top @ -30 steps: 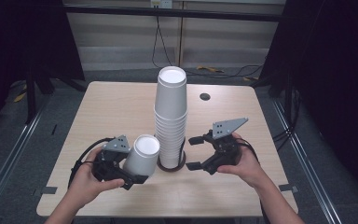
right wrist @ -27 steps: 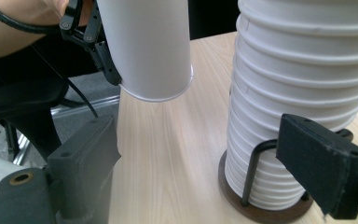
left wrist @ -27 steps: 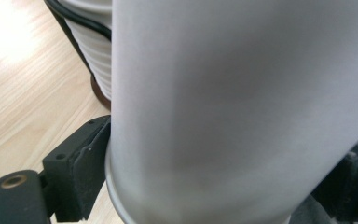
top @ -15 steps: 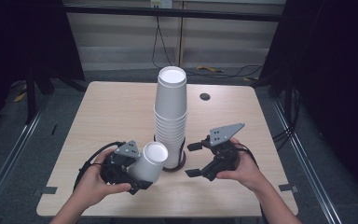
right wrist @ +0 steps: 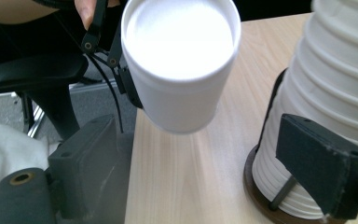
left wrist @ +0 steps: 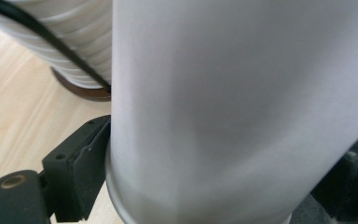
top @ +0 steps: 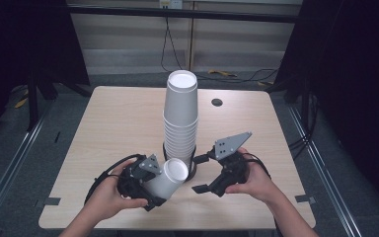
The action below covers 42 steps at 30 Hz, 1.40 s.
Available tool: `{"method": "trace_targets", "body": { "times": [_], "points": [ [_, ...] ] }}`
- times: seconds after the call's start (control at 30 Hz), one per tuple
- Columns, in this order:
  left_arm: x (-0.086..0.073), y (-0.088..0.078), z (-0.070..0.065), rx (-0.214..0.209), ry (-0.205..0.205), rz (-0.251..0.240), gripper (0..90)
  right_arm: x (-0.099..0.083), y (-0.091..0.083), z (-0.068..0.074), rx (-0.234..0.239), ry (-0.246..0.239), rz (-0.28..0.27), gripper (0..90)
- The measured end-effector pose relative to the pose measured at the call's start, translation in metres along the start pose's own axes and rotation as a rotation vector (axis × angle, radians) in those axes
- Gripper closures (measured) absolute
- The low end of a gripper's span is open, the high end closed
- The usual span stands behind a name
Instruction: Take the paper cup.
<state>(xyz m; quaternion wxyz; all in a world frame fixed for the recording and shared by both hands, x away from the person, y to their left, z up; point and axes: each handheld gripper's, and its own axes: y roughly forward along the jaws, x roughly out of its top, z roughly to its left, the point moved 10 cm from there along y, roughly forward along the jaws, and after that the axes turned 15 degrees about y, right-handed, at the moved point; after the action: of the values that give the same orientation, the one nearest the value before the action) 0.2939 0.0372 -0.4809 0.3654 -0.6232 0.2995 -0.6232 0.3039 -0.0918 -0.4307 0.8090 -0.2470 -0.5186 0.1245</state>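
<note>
In the left gripper view the white cup (left wrist: 242, 107) runs off the top and right edges, blurred and hiding most of the cup stack (left wrist: 70, 46). The stack's dark base (top: 191, 170) is mostly hidden in the high view.

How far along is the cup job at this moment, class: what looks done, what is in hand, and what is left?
Done: one white cup is apart from the tall cup stack and clamped in the left gripper, tilted. In hand: the right gripper, open, sits beside the stack's base, one jaw next to its lowest cups. Left: many cups remain nested on the dark stand.
</note>
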Motion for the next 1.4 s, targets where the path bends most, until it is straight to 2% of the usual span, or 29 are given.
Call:
{"method": "trace_targets", "body": {
  "times": [0.17,0.3,0.33,0.43,0.5,0.7,0.73,0.77,0.8,0.83,0.93,1.17,1.23,1.27,1.33,1.4],
  "points": [
    [0.001,0.006,-0.002,-0.012,0.019,0.04,11.1,0.0,0.006,0.002,0.002,-0.018,0.036,12.7],
    [0.003,0.007,-0.002,-0.018,0.032,0.053,11.0,0.0,0.008,0.002,-0.003,-0.024,0.05,12.9],
    [0.002,0.006,-0.001,-0.012,0.035,0.079,11.0,-0.001,0.01,0.003,0.002,-0.026,0.06,13.1],
    [0.003,0.007,-0.002,-0.014,0.031,0.093,10.8,-0.002,0.011,0.003,0.001,-0.031,0.074,13.1],
    [0.001,0.009,-0.001,-0.009,0.041,0.137,10.8,-0.002,0.013,0.003,0.001,-0.032,0.089,13.3],
    [0.006,0.013,-0.003,-0.019,0.051,0.182,10.7,-0.005,0.02,0.001,-0.014,-0.038,0.125,14.0],
    [0.005,0.012,-0.002,-0.024,0.07,0.199,10.7,-0.005,0.021,0.001,-0.016,-0.038,0.129,14.1],
    [0.007,0.014,-0.003,-0.018,0.053,0.192,10.7,-0.006,0.022,0.001,-0.013,-0.038,0.131,14.6],
    [0.006,0.013,-0.002,-0.021,0.072,0.214,10.7,-0.007,0.024,0.001,-0.011,-0.041,0.134,15.1],
    [0.007,0.015,-0.003,-0.018,0.053,0.209,10.6,-0.008,0.024,0.001,-0.01,-0.041,0.138,15.3],
    [0.007,0.016,-0.003,-0.033,0.073,0.227,10.6,-0.01,0.027,0.001,-0.007,-0.041,0.15,15.8],
    [0.009,0.019,-0.005,-0.042,0.066,0.235,10.4,-0.011,0.027,0.001,-0.012,-0.041,0.155,16.8],
    [0.011,0.02,-0.007,-0.045,0.059,0.235,10.4,-0.012,0.028,0.002,-0.002,-0.035,0.154,19.9],
    [0.01,0.02,-0.007,-0.052,0.07,0.249,10.5,-0.014,0.03,0.004,0.011,-0.039,0.162,22.9],
    [0.009,0.022,-0.007,-0.042,0.081,0.262,10.5,-0.017,0.032,0.003,0.0,-0.05,0.179,23.0],
    [0.009,0.022,-0.008,-0.038,0.076,0.265,10.5,-0.02,0.033,0.003,-0.003,-0.05,0.194,23.1]
  ]
}}
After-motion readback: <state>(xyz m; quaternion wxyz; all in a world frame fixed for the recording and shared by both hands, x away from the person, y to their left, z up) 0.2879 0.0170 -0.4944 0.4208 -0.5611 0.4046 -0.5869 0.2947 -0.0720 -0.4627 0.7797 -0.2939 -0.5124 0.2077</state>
